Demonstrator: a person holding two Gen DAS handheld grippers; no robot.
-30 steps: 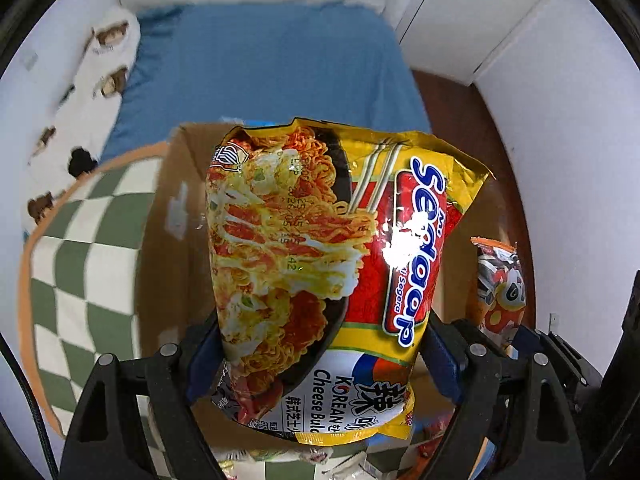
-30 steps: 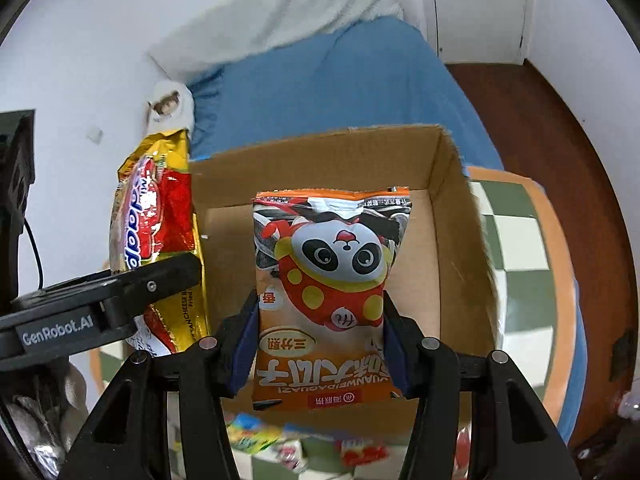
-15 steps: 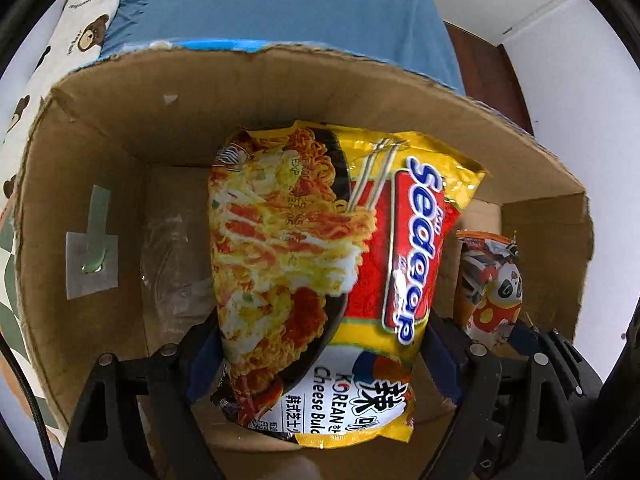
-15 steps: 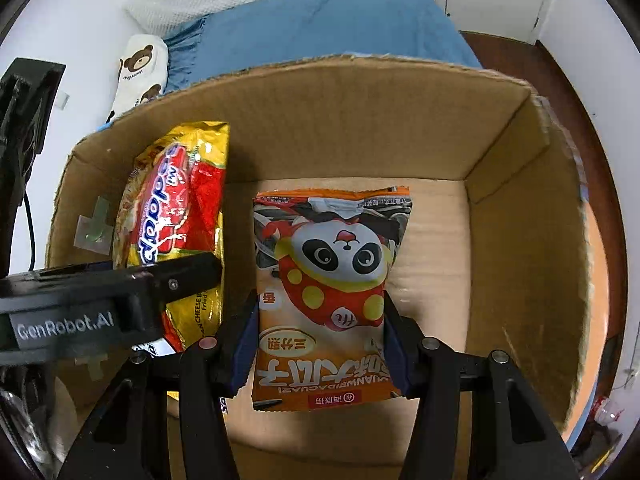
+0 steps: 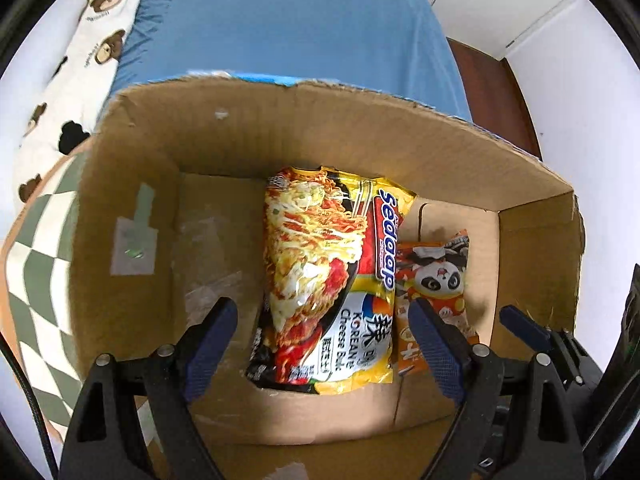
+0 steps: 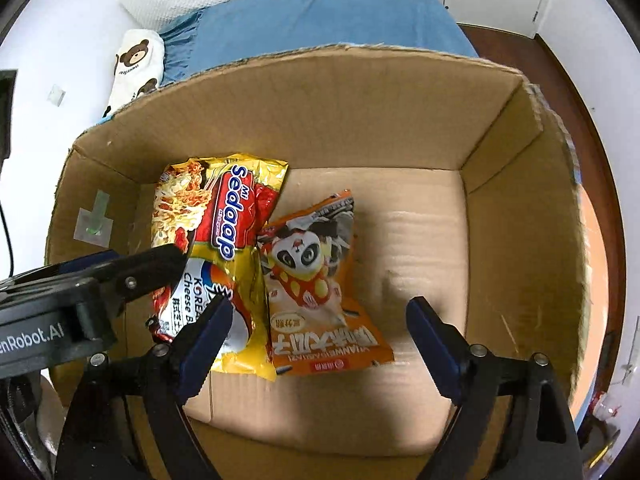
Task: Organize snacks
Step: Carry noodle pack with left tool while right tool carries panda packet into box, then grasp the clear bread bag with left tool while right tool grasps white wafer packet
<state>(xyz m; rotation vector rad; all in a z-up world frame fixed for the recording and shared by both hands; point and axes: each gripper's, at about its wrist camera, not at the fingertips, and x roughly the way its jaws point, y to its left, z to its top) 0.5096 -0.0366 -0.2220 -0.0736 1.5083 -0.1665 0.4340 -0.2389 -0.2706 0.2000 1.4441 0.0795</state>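
Observation:
A yellow-and-red Sedaap noodle packet [image 5: 320, 272] [image 6: 224, 216] lies on the floor of an open cardboard box [image 5: 280, 128] [image 6: 360, 112]. Overlapping its right edge lies an orange panda snack packet [image 5: 436, 276] [image 6: 316, 280]. My left gripper [image 5: 320, 320] hangs over the noodle packet, jaws opening, pads clear of the wrapper. My right gripper [image 6: 320, 312] hovers over the panda packet, jaws opening wide, touching nothing. One black finger [image 6: 132, 268] of the left gripper crosses the right wrist view and hides part of the noodle packet.
A taped white patch [image 5: 134, 248] marks the box's left wall. Behind the box is a blue bed cover [image 5: 288, 28] with a bear-print pillow [image 5: 80, 72]. A green-and-white checked cloth [image 5: 36, 264] lies under the box at left. Brown wooden floor [image 6: 580, 72] shows at right.
Both grippers came down into the box. Each packet was let go and now lies on the box floor, with both pairs of jaws spread wider than before.

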